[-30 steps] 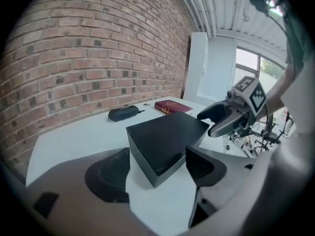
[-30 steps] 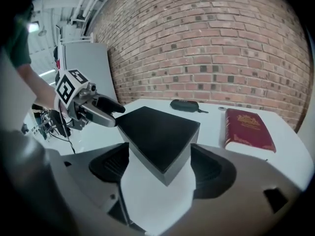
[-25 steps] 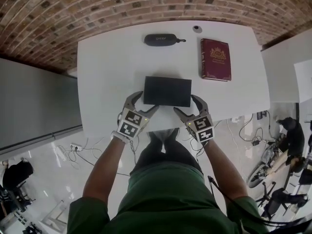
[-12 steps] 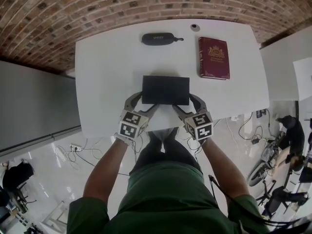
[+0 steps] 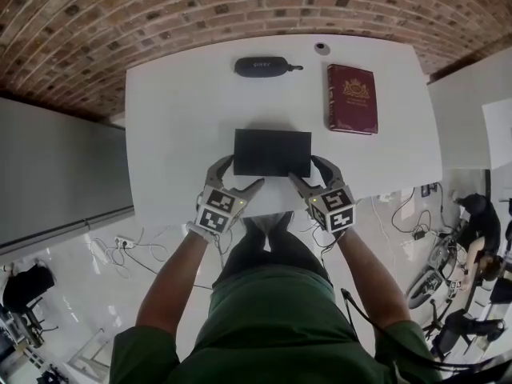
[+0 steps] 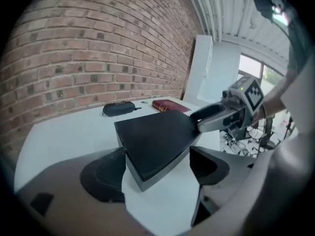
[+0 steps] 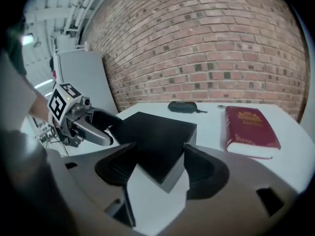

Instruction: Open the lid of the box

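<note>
A flat black box [image 5: 272,152] lies shut on the white table [image 5: 176,134], near its front edge. My left gripper [image 5: 238,174] straddles the box's near left corner [image 6: 140,173]. Its jaws have just been opening; one pad rests by the left side, the other stands apart. My right gripper [image 5: 308,173] sits round the near right corner [image 7: 167,181]. Its jaws have just been closing, and both pads now touch the box's [image 7: 157,136] sides. Each gripper also shows in the other's view, at the far corner.
A dark red book [image 5: 352,98] lies at the back right of the table. A black glasses case [image 5: 264,66] sits at the back middle, with a small round thing [image 5: 322,47] beside it. The table's front edge runs just under both grippers.
The right gripper's jaws have drawn in round the box's near right corner. The left gripper's jaws have spread a little wider. The box has not moved.
</note>
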The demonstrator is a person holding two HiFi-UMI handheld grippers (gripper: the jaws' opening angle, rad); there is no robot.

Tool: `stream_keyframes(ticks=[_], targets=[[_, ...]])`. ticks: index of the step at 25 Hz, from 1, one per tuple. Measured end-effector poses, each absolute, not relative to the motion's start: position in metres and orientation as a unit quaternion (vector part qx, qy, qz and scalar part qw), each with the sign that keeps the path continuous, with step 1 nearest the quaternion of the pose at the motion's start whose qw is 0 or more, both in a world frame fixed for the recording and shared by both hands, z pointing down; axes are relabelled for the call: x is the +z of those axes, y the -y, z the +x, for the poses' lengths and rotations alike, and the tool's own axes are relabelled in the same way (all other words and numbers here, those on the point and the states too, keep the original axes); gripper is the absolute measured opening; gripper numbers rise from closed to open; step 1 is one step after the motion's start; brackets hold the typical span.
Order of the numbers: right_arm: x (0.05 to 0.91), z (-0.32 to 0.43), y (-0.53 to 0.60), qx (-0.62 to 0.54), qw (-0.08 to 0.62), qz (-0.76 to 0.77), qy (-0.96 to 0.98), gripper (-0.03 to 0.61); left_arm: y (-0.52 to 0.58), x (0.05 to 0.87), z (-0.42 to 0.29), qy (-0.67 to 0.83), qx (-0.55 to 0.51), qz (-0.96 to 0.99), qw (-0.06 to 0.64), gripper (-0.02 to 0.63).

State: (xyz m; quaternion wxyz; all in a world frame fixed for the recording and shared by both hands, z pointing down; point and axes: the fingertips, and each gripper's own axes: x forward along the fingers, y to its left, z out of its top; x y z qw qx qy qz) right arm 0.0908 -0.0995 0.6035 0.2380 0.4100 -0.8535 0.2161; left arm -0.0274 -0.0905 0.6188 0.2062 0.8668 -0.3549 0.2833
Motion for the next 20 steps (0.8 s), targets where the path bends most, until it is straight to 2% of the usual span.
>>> stream_keyframes(ticks=[3,4,5,6,11,20], targets=[[0.602,0.085,0.098,0.178,0.26,0.378,0.87,0.316,0.094,0.622,-0.029,0.357,0.292,0.868,0.185,0.379],[0.603,0.081,0.096,0.17,0.267,0.364,0.876,0.384,0.094,0.622,-0.029,0.356,0.291,0.868,0.186,0.379],[0.605,0.079,0.093,0.162,0.274,0.353,0.88,0.423,0.095,0.622,-0.03,0.357,0.29,0.868,0.186,0.379],[0.606,0.078,0.091,0.154,0.279,0.347,0.882,0.43,0.095,0.622,-0.03,0.358,0.29,0.868,0.186,0.379],[0.609,0.084,0.094,0.132,0.291,0.362,0.876,0.373,0.097,0.622,-0.032,0.372,0.296,0.861,0.179,0.377],[0.615,0.086,0.094,0.126,0.293,0.368,0.874,0.367,0.098,0.623,-0.032,0.379,0.288,0.86,0.184,0.371]])
